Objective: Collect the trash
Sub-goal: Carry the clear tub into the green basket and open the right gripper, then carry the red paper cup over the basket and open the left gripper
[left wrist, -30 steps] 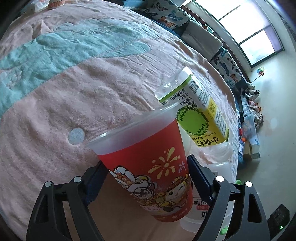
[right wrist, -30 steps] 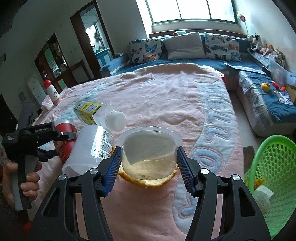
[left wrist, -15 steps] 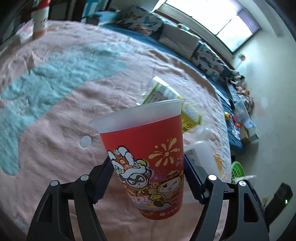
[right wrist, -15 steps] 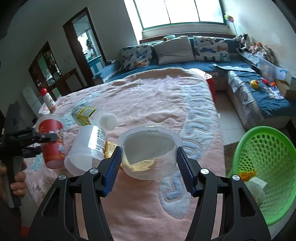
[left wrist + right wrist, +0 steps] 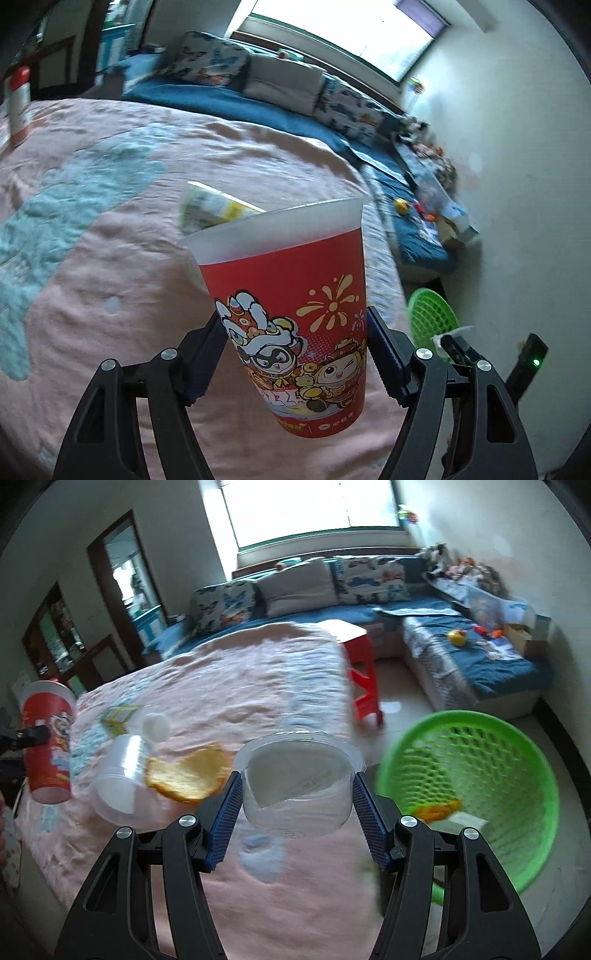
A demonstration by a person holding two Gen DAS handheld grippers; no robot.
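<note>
My left gripper (image 5: 295, 354) is shut on a red paper cup (image 5: 291, 295) with cartoon prints, held above the pink bedspread (image 5: 110, 229); the cup also shows in the right wrist view (image 5: 48, 738). My right gripper (image 5: 297, 808) is shut on a clear plastic tub (image 5: 299, 779), lifted over the bed's edge. A green basket (image 5: 480, 775) with some trash in it stands on the floor to the right; it also shows in the left wrist view (image 5: 432, 317). On the bed lie an orange peel (image 5: 188, 771), a clear plastic bottle (image 5: 122, 775) and a yellow-green carton (image 5: 118, 716).
A red stool (image 5: 362, 679) stands beside the bed. A blue sofa (image 5: 443, 642) with cushions and toys runs along the far wall and right side. A white bottle with a red cap (image 5: 18, 107) stands at the bed's far left.
Both grippers have lifted their loads off the bed and swung right toward the green basket. The orange peel under the tub has stayed on the bedspread.
</note>
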